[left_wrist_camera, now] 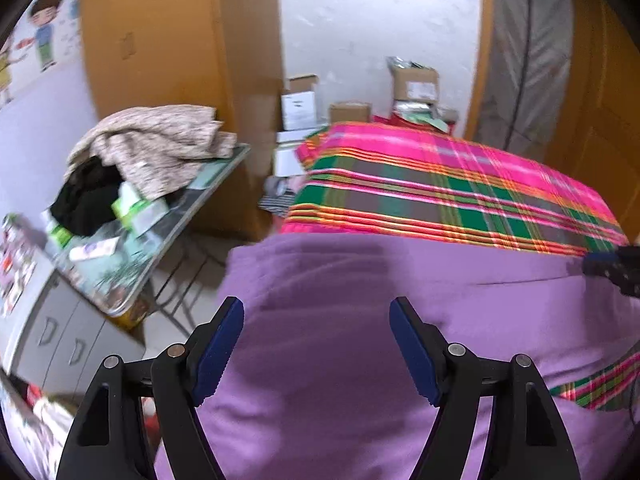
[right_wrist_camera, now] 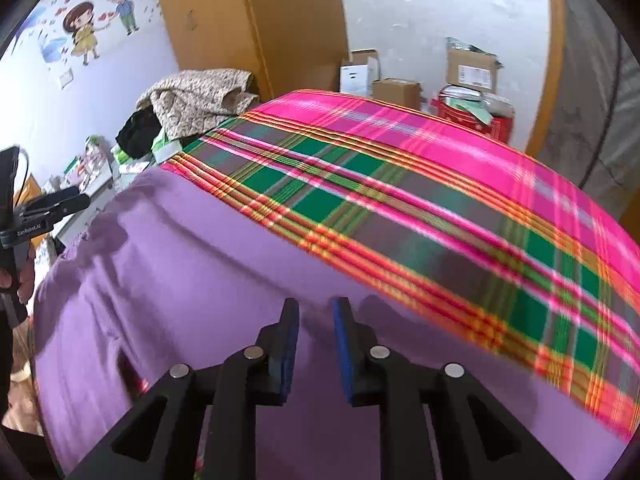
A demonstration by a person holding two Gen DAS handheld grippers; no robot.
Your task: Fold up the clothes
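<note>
We've got the purple garment (left_wrist_camera: 320, 320) spread on the plaid bed (left_wrist_camera: 440, 184), right under both released grippers, left gripper (left_wrist_camera: 316, 344) and right gripper (right_wrist_camera: 316, 348), nothing pinched.

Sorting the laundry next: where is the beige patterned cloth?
The beige cloth is heaped on the side table left of the bed, over a black garment, upper left in both views.
</note>
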